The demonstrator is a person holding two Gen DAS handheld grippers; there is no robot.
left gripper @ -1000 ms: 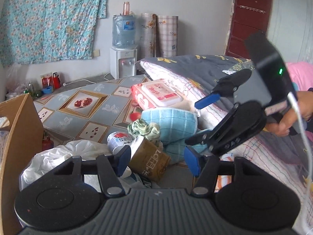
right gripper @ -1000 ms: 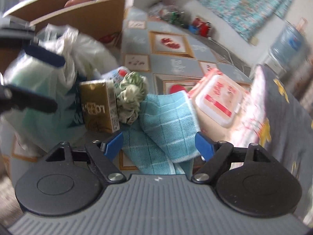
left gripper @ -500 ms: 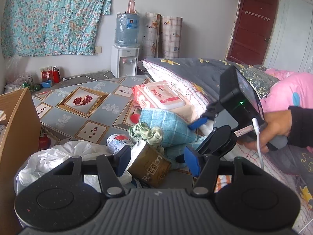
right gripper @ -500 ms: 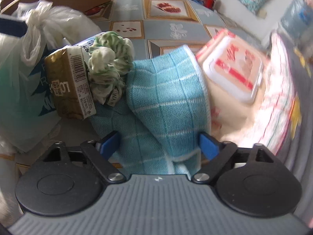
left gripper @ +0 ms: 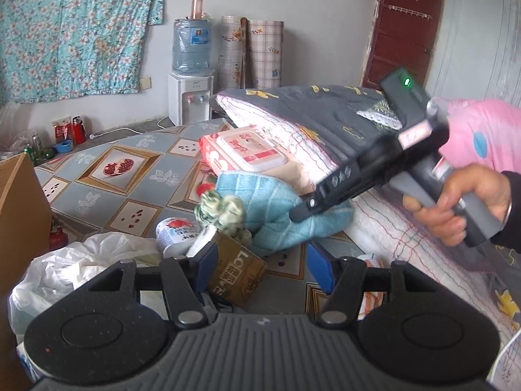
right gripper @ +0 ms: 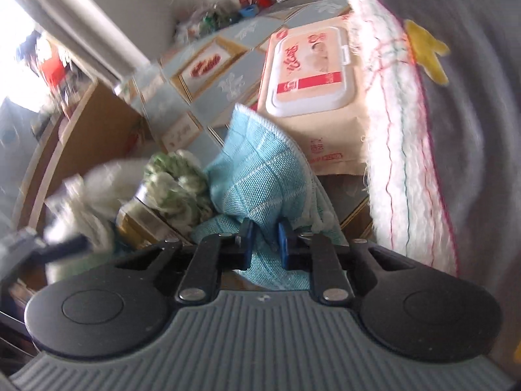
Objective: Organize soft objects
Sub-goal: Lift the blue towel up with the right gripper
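A light blue towel [left gripper: 276, 215] lies crumpled on the floor beside the bed; it also shows in the right wrist view [right gripper: 260, 176]. My right gripper [right gripper: 264, 241] is shut on a fold of the towel; in the left wrist view its body [left gripper: 368, 166] reaches down onto the towel. A green and white scrunchie [left gripper: 221, 211] rests against the towel's left side, also in the right wrist view [right gripper: 176, 189]. My left gripper [left gripper: 262, 265] is open and empty, hovering above a brown carton [left gripper: 234, 273].
A pack of wet wipes [left gripper: 247, 153] leans by the quilt [left gripper: 312, 137] on the bed. A white plastic bag [left gripper: 75, 267] and a cardboard box [left gripper: 19, 215] are at the left. A can [left gripper: 176, 231] lies by the carton. Patterned floor extends behind.
My right gripper went down onto the blue towel and closed on a fold of it. My left gripper stayed open in about the same place.
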